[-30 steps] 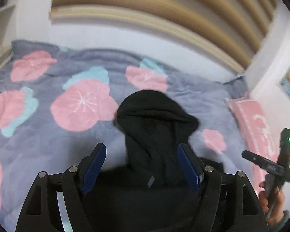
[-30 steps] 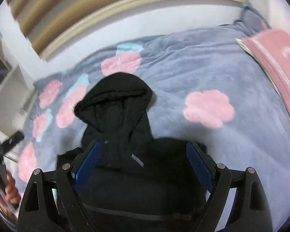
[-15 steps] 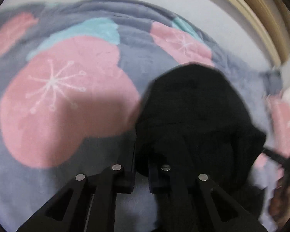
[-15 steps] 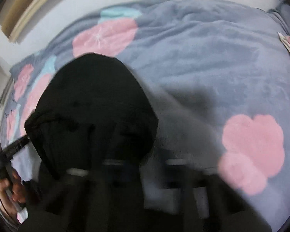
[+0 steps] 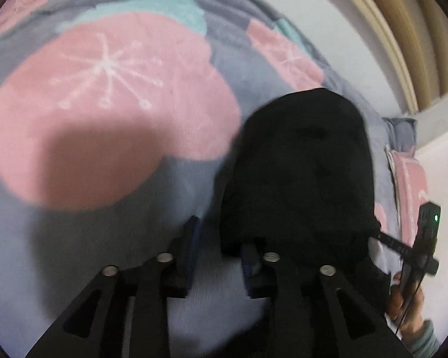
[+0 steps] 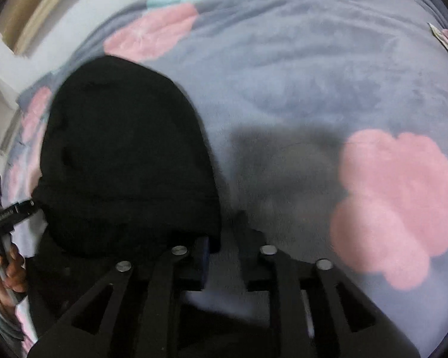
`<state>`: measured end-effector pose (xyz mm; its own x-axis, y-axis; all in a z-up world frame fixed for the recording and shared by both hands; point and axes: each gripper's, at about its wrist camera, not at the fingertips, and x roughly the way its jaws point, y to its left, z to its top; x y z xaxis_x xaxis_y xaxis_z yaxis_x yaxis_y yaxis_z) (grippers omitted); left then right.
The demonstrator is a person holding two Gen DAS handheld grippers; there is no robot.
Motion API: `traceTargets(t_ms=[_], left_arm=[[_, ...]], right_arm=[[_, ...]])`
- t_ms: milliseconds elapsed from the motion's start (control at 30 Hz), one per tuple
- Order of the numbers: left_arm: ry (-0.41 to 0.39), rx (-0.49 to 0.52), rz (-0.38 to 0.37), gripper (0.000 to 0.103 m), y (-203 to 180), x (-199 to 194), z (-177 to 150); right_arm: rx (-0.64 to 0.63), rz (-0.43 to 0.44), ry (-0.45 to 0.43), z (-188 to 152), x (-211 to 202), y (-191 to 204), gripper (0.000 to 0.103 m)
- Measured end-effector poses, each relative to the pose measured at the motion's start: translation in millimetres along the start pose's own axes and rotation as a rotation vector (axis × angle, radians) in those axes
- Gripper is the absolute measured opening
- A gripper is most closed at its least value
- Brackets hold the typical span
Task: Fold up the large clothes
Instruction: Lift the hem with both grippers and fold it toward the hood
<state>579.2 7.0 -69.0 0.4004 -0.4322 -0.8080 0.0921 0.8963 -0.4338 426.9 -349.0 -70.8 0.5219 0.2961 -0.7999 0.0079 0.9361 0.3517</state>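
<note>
A black hooded garment lies on a grey blanket with pink flowers; its hood (image 5: 304, 161) shows in the left wrist view and also in the right wrist view (image 6: 125, 161). My left gripper (image 5: 221, 247) stands at the hood's lower left edge, its jaws a small gap apart with nothing between them. My right gripper (image 6: 224, 247) stands at the hood's lower right edge, its jaws also a small gap apart with only blanket between them. The garment's body is hidden under both grippers.
The grey flowered blanket (image 5: 110, 95) covers the bed all around. A pink pillow (image 5: 409, 185) lies at the right. A white wall and wooden slats (image 5: 403, 29) run behind the bed. The other hand-held gripper shows at each view's edge (image 5: 421, 247).
Both grippers dropped from above the garment to the hood's lower corners and closed there half a second ago. Their jaws now stand a little apart again.
</note>
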Motion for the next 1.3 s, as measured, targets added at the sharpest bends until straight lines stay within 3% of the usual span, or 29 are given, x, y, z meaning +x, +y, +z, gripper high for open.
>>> traceTargets(t_ms=[33, 100, 133, 233, 333, 433, 533, 633, 700, 767, 867, 933, 1033, 1100, 1200, 1300], left_arm=[[-0.014, 0.039, -0.005, 0.032, -4.1, -14.7, -7.7], [-0.023, 0.094, -0.026, 0.037, -4.5, -39.5, -17.3], [-0.032, 0.105, -0.029, 0.039, -5.2, -51.9, -23.0], [-0.117, 0.114, -0.071, 0.051, -11.2, -94.5, -27.3], [-0.213, 0.147, -0.126, 0.062, -45.6, -109.4, 3.3], [-0.214, 0.18, -0.126, 0.063, -72.1, -87.4, 22.9], [-0.118, 0.157, -0.097, 0.063, -79.4, -30.8, 31.2], [-0.016, 0.183, -0.068, 0.063, -74.5, 20.5, 7.5], [0.039, 0.173, -0.032, 0.063, -63.8, 51.5, -11.9], [-0.013, 0.164, -0.057, 0.063, -57.5, 53.7, -19.6], [-0.015, 0.154, -0.056, 0.063, -62.3, 46.1, -12.7], [-0.032, 0.188, -0.074, 0.063, -72.4, 27.6, -8.2], [-0.125, 0.236, -0.175, 0.063, -90.6, -12.2, 2.5], [-0.19, 0.25, -0.163, 0.063, -104.9, -27.8, 22.2], [-0.181, 0.238, -0.125, 0.063, -111.8, -4.7, 50.7], [-0.08, 0.17, -0.027, 0.063, -97.3, 51.5, 63.9]], right_arm=[[-0.016, 0.007, -0.003, -2.8, -10.7, -0.2, 0.036], [-0.041, 0.023, -0.027, -10.7, -35.9, 1.0, 0.06], [-0.051, 0.029, -0.044, -13.3, -48.4, 2.6, 0.064], [-0.071, 0.06, -0.123, -4.2, -81.1, 17.9, 0.066], [-0.097, 0.081, -0.183, 23.9, -92.8, 52.4, 0.066], [-0.132, 0.06, -0.184, 45.3, -73.2, 79.8, 0.067], [-0.142, 0.034, -0.1, 46.4, -29.3, 86.5, 0.067], [-0.186, -0.008, 0.045, 20.8, 29.6, 77.6, 0.067], [-0.241, -0.021, 0.026, -0.7, 43.3, 74.3, 0.067], [-0.246, -0.029, -0.018, -7.2, 40.7, 73.4, 0.067], [-0.223, -0.025, -0.002, -1.6, 29.3, 74.4, 0.068], [-0.199, 0.041, -0.006, 7.2, 6.9, 74.9, 0.069], [-0.151, 0.136, -0.111, 31.8, -29.7, 77.9, 0.069], [-0.125, 0.154, -0.179, 58.2, -42.9, 84.5, 0.069], [-0.132, 0.071, -0.163, 92.6, -20.3, 97.2, 0.069], [-0.1, 0.002, -0.028, 100.9, 30.2, 95.1, 0.069]])
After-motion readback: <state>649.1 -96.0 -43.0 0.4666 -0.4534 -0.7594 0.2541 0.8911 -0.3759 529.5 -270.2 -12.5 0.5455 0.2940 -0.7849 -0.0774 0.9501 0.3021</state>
